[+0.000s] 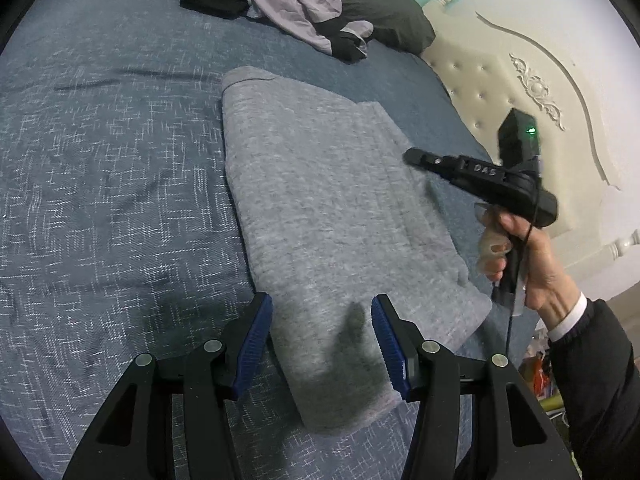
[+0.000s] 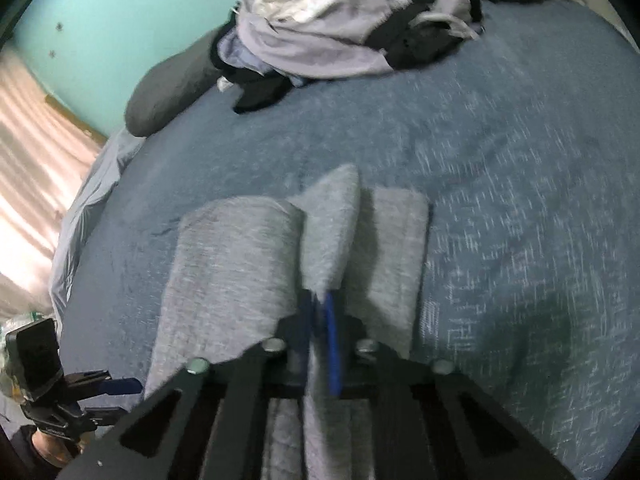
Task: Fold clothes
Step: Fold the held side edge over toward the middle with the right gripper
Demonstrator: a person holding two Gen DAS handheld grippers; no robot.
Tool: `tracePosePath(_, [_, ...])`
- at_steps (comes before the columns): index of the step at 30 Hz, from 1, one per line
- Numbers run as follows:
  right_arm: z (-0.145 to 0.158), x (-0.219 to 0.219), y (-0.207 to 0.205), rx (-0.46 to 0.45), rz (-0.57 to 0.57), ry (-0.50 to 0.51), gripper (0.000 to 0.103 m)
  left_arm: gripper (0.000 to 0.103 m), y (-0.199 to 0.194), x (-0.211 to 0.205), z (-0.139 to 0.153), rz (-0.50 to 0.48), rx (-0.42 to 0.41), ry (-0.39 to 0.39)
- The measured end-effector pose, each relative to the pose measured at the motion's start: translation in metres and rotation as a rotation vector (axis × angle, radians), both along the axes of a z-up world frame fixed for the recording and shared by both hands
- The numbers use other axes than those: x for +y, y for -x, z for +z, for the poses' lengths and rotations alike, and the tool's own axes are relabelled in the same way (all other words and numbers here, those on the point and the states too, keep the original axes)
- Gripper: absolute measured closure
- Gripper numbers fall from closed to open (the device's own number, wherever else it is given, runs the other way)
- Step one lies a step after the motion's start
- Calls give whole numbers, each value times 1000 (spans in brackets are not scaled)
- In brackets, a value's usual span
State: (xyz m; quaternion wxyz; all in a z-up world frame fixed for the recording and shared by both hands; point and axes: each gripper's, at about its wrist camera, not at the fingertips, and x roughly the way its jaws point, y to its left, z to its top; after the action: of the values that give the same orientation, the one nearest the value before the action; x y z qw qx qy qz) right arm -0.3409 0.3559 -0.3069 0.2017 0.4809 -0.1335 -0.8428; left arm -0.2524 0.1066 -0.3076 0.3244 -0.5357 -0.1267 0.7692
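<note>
A grey knit garment lies folded into a long strip on the blue bedspread. My left gripper hovers open over its near end, with the blue pads on either side of the cloth and not pressing it. At the strip's right edge, a hand holds my right gripper. In the right wrist view, the right gripper is shut on a pinched ridge of the grey garment, which stands up between the blue pads. The left gripper shows at the lower left.
A loose pile of lilac, white and black clothes lies at the far end of the bed beside a dark pillow. A cream tufted headboard borders the bed on the right. A pink curtain hangs beyond the bed's edge.
</note>
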Motion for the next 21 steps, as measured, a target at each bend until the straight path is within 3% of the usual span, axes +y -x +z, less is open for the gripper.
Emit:
tracePosePath(7, [42, -12, -17, 112, 19, -67, 101, 47, -5, -1, 5, -5, 9, -3])
tracePosePath(10, [47, -5, -20, 125, -2, -88, 101, 47, -7, 1, 6, -8, 11, -5])
tracePosePath(21, [-19, 29, -3, -37, -93, -48, 100, 47, -10, 7, 3, -38, -5, 7])
